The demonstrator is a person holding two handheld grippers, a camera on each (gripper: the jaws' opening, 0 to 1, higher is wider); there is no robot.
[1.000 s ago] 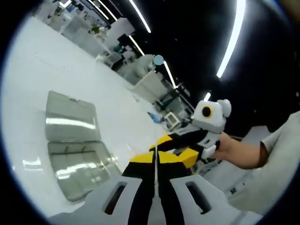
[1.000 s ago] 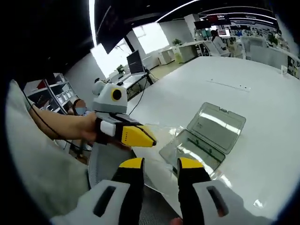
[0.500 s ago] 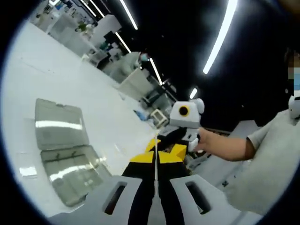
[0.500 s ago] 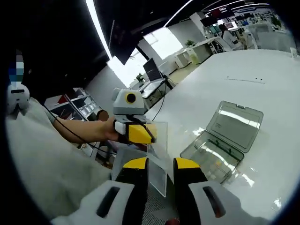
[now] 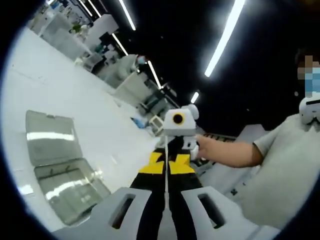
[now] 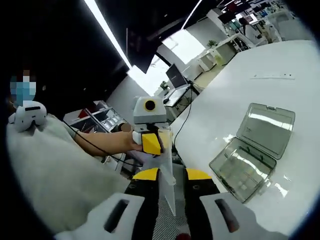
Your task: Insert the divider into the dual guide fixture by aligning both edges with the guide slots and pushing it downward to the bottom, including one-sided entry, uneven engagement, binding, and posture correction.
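clear divider [image 6: 166, 170] clamped edge-on by left gripper [image 5: 165, 167] — right gripper [image 6: 167, 175] apparently pinching it too.

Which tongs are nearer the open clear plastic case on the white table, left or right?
Cannot tell: both tongs, left and right, meet on the clear divider, held up off the white table, away from the case.

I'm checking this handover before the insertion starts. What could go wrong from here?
The clear divider is held in the air, well away from the open case on the white table, so a slip could drop it. The left hand-held gripper pinches only its thin edge, which may let it twist. The right hand-held gripper straddles the sheet; whether it grips is unclear, so pulling apart now could skew it.
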